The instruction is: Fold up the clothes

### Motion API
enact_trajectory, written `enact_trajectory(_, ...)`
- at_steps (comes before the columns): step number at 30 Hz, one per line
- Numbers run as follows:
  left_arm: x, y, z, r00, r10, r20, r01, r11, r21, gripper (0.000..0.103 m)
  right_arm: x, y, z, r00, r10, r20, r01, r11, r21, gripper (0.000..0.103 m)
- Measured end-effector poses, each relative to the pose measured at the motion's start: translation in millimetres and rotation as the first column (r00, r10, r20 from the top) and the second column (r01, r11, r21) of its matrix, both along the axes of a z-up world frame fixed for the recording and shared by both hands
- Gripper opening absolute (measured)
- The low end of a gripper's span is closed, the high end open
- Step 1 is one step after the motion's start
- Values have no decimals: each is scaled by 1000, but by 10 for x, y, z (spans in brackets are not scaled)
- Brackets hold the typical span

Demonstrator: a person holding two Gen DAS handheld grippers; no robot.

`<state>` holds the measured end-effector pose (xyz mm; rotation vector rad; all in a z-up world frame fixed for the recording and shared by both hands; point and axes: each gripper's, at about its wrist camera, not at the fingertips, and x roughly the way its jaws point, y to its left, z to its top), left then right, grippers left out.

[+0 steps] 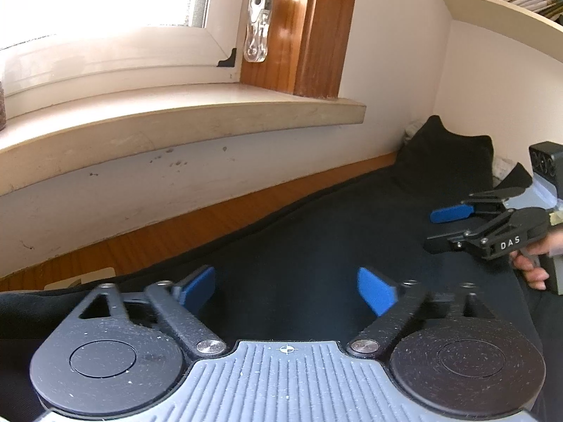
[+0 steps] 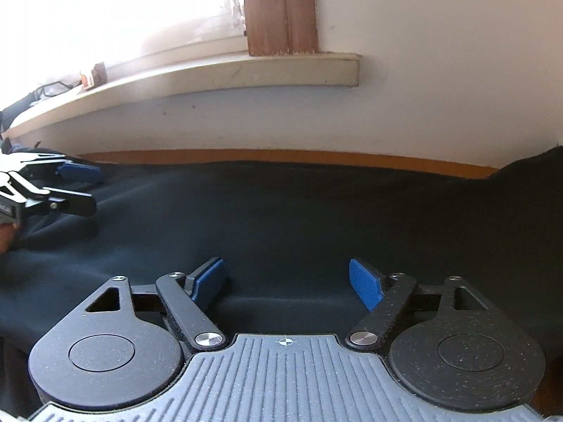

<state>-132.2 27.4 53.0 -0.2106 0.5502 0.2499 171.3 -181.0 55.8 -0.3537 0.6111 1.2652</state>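
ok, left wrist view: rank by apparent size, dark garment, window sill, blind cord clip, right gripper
1. dark garment, fills most of the lower frame.
2. window sill, long band across the left.
3. right gripper, open, at the right edge.
4. blind cord clip, smallest.
Garment lies nearer the camera, so real sizes stay unsure.

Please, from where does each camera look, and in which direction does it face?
Left wrist: sits on the left claw, faces the windowsill over the dark garment; right claw and fingers show.
Right wrist: sits on the right claw, facing the same wall; left claw shows.
Shared: garment, windowsill, open claws.
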Motion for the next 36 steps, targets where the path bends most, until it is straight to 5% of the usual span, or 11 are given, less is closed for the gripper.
enact_trajectory(12,-3,61,7,1000,-2,-3,2,999,-43,102,-72,19,-228,999,9,45,-9,1000,-19,84)
enact_trajectory(36,24,111,-23,1000,1,-23,-2,998,-68,103,-57,85,-170,999,28,45,-26,999,-41,93)
